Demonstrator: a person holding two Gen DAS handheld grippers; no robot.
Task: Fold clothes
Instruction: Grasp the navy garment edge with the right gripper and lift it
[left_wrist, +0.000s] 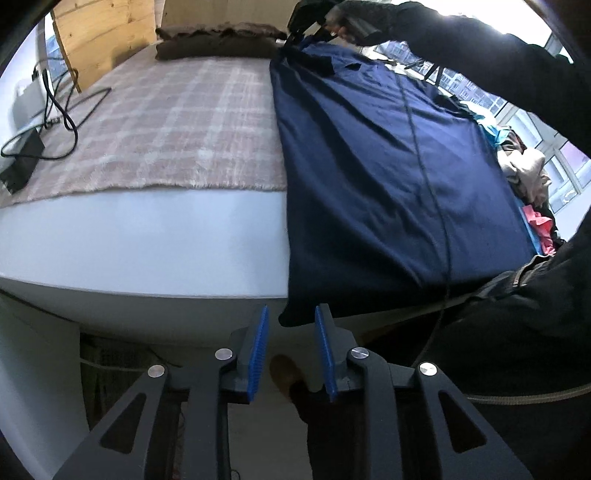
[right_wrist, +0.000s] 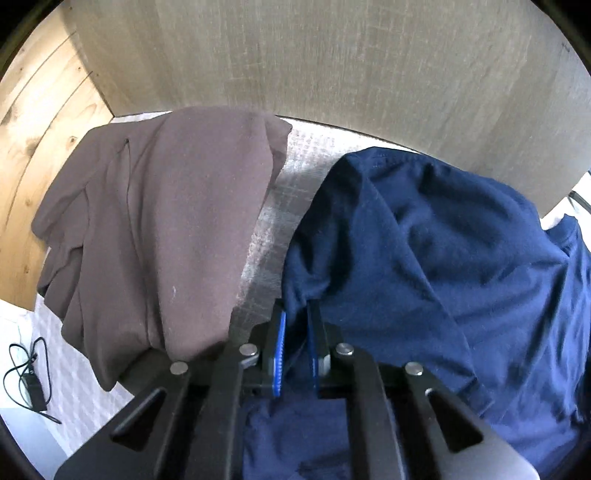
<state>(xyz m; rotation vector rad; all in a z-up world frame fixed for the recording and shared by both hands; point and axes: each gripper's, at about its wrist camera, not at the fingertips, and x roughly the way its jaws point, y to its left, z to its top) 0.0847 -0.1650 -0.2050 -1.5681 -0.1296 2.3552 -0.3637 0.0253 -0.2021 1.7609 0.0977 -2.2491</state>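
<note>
A navy T-shirt lies spread along the right side of the white counter, its near hem hanging over the edge. The right gripper has its jaws clamped on the shirt's far end; the left gripper hangs at the near hem, jaws apart. A folded brown garment rests at the far end, on a plaid blanket.

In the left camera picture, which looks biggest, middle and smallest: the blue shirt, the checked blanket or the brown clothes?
1. Blue shirt, nearest the camera, which may exaggerate it.
2. Checked blanket, close behind.
3. Brown clothes, smallest, but they lie farthest away.
</note>
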